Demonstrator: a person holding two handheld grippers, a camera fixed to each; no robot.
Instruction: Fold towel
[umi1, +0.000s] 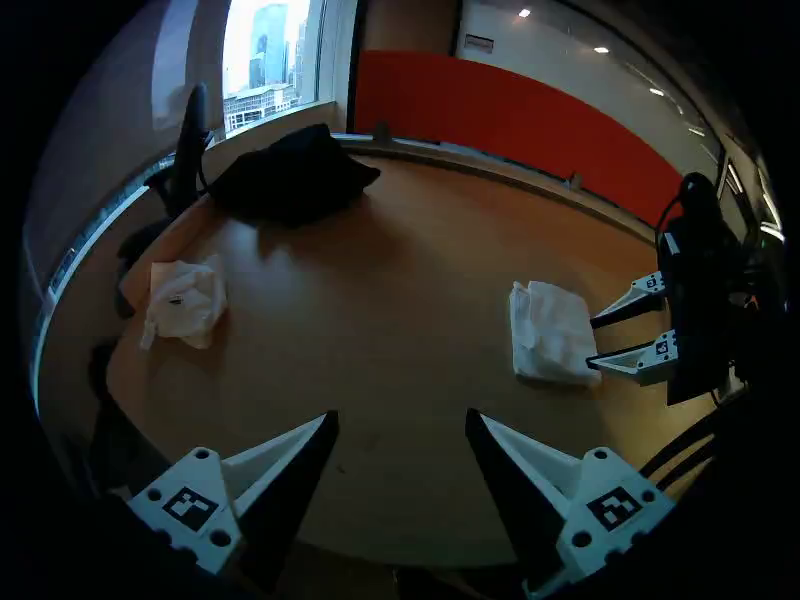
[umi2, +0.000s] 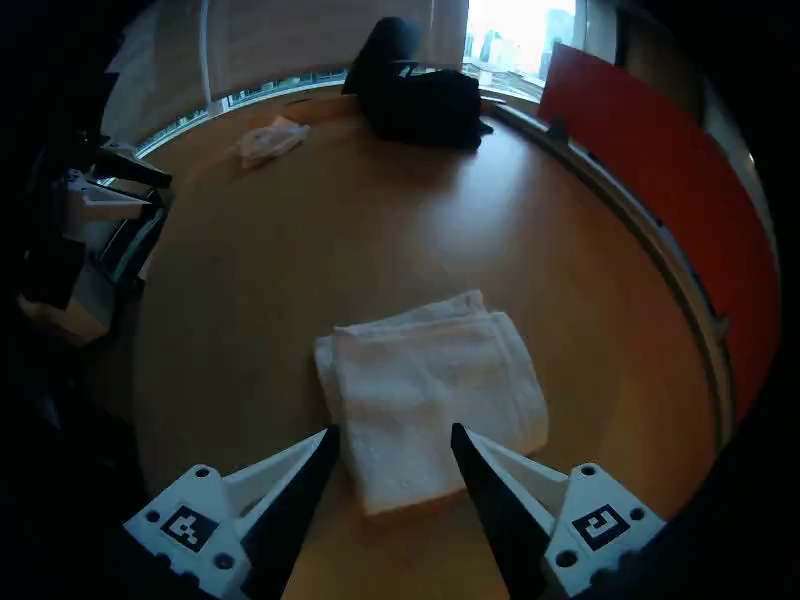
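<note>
A white towel, folded into a thick rectangle, lies flat on the round wooden table. My right gripper is open, and its two fingertips hover over the towel's near edge without pinching it. In the left gripper view the same towel sits at the right, with the right gripper just beyond it, pointing at it. My left gripper stands open over bare wood near the table's front edge, with nothing between its fingers.
A crumpled white cloth lies near the table's left rim. A black bag rests at the far side by the window, with a dark chair beside it. A red wall panel runs behind the table.
</note>
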